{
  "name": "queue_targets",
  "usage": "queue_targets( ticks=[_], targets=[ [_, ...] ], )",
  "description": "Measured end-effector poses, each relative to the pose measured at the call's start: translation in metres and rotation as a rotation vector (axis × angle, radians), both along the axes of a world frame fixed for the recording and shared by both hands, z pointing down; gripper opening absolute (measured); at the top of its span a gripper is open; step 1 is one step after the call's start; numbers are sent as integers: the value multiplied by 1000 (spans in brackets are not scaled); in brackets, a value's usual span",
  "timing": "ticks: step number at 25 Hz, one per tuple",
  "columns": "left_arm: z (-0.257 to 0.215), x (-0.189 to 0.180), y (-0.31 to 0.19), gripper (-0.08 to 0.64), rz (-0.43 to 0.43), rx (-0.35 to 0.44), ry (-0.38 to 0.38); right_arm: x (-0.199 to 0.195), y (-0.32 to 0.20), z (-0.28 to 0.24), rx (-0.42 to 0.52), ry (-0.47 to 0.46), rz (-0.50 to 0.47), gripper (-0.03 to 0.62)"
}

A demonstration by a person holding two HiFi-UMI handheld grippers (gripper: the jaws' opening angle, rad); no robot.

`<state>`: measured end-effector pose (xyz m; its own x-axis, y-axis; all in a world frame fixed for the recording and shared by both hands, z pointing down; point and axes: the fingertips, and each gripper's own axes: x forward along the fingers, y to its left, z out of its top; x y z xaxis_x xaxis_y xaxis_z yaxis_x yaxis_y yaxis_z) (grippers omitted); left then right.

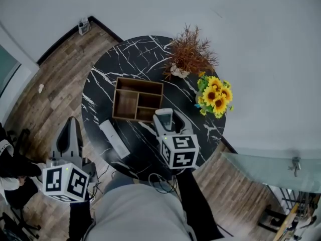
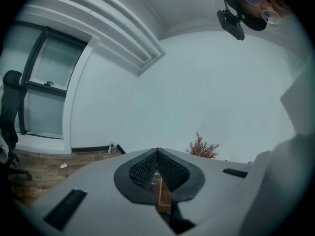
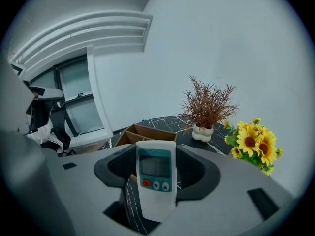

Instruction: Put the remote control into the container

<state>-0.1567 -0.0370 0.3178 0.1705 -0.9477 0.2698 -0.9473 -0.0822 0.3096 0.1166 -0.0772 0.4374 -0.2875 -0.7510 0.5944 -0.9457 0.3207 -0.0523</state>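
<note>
A dried, rust-brown spray in a small white pot (image 1: 186, 59) is standing at the far edge of the round worktop (image 1: 145, 51), which is showing as glossy black stone veined with white. A bunch of yellow sunflowers (image 1: 215, 95) is crowding the right edge. A long, flat white slab (image 1: 114, 138) is lying near the near-left edge, just beside the container (image 1: 116, 98). The container is a shallow, square-cornered box of brown wood. Thin partitions are dividing it into open compartments, and it is sitting around the middle of the worktop.

The right hand-held gripper (image 3: 155, 156) is grasping the remote control (image 3: 156, 181) between its dark, mesh-textured pads. The remote control is a smooth white plastic bar with a grey screen, one orange button and two small grey ones. It is pointing towards the container. In the head view its tip is showing just beside the container's near right corner, outside the box.

The left hand-held gripper (image 2: 157, 154) is clenched, with its pads meeting and nothing between them. It is hanging off the worktop's left edge, over the wood-plank floor (image 1: 55, 79).
</note>
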Motion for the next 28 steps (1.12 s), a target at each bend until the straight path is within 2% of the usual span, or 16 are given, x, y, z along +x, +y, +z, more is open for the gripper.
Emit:
queue_targets(
  ticks=[28],
  targets=[
    [2,-14,-7,9,-14,-7,1,-26,-42,-19,81,-11,4,255]
  ],
)
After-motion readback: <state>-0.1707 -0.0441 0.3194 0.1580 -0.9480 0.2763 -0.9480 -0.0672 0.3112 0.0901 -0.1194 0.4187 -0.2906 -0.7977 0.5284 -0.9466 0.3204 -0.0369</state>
